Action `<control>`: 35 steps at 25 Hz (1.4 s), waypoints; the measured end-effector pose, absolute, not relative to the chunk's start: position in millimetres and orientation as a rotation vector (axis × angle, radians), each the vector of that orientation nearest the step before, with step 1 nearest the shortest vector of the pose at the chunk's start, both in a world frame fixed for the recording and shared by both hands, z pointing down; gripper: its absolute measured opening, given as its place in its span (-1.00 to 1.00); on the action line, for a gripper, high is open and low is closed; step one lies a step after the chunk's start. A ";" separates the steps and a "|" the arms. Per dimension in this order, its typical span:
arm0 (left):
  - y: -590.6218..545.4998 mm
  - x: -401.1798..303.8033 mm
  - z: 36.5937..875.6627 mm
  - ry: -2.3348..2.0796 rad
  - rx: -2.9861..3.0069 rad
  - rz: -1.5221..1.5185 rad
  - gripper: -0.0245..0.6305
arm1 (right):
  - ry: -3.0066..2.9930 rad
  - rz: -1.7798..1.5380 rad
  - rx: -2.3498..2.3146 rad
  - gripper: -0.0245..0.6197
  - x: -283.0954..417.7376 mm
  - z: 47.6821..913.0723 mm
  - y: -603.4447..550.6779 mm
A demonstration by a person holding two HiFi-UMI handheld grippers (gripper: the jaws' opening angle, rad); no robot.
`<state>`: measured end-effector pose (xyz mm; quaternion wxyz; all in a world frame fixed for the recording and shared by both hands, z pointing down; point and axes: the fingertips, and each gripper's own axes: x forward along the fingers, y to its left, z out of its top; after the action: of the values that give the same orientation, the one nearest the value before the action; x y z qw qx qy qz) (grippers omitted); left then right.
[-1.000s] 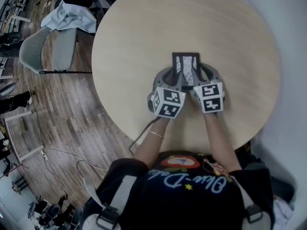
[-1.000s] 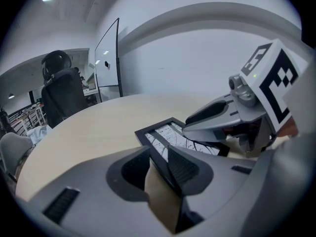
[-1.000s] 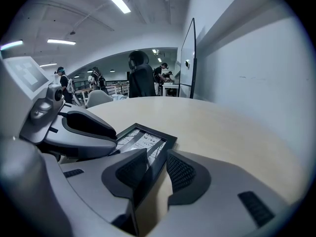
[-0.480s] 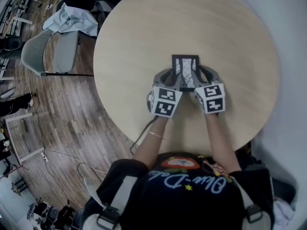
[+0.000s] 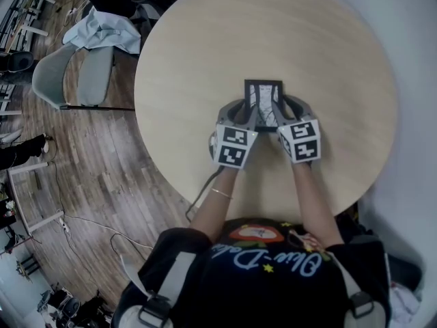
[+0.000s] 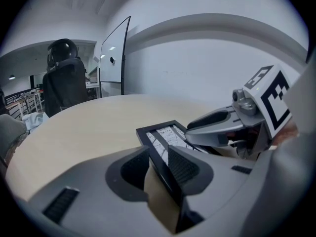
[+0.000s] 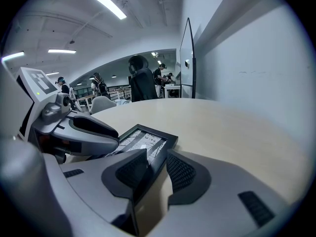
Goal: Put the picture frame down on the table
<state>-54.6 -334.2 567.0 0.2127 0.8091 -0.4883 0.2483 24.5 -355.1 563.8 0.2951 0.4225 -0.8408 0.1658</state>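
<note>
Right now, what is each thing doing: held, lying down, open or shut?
Frame: picture side up, gripped at both side edges, low at the table; can't tell if it touches.
Left tongs: shut on the frame's left edge.
Right tongs: shut on the frame's right edge.
Chair: standing off from the table, nobody in it.
Cloth: crumpled at the chair's edge.

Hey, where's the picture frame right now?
In the head view the picture frame is near the middle of the round table, with the left tongs on its left edge and the right tongs on its right edge.
</note>
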 end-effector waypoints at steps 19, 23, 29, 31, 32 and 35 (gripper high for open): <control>-333.5 -56.8 568.6 -1.352 2.277 0.737 -0.61 | -2.238 0.414 1.096 -0.61 23.0 567.2 -355.2; -332.9 -52.6 558.1 -1.336 2.310 0.677 -0.62 | -2.253 0.400 1.101 -0.61 29.2 565.2 -355.8; -328.7 -47.3 523.5 -1.363 2.432 0.627 -0.64 | -2.314 0.380 1.156 -0.65 35.3 537.7 -355.3; -326.5 -47.3 507.6 -1.393 2.475 0.597 -0.93 | -2.343 0.361 1.172 -0.92 37.2 525.9 -352.6; -325.2 -47.8 499.6 -1.410 2.491 0.582 -0.93 | -2.358 0.356 1.176 -0.93 37.8 519.6 -350.4; -318.7 -47.5 478.7 -1.434 2.528 0.552 -0.93 | -2.398 0.356 1.195 -0.93 41.8 499.0 -342.9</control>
<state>-47.5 -318.7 478.7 0.0913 0.8509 -0.4827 0.1859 41.8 -342.9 499.0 0.2177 0.4316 -0.8659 0.1284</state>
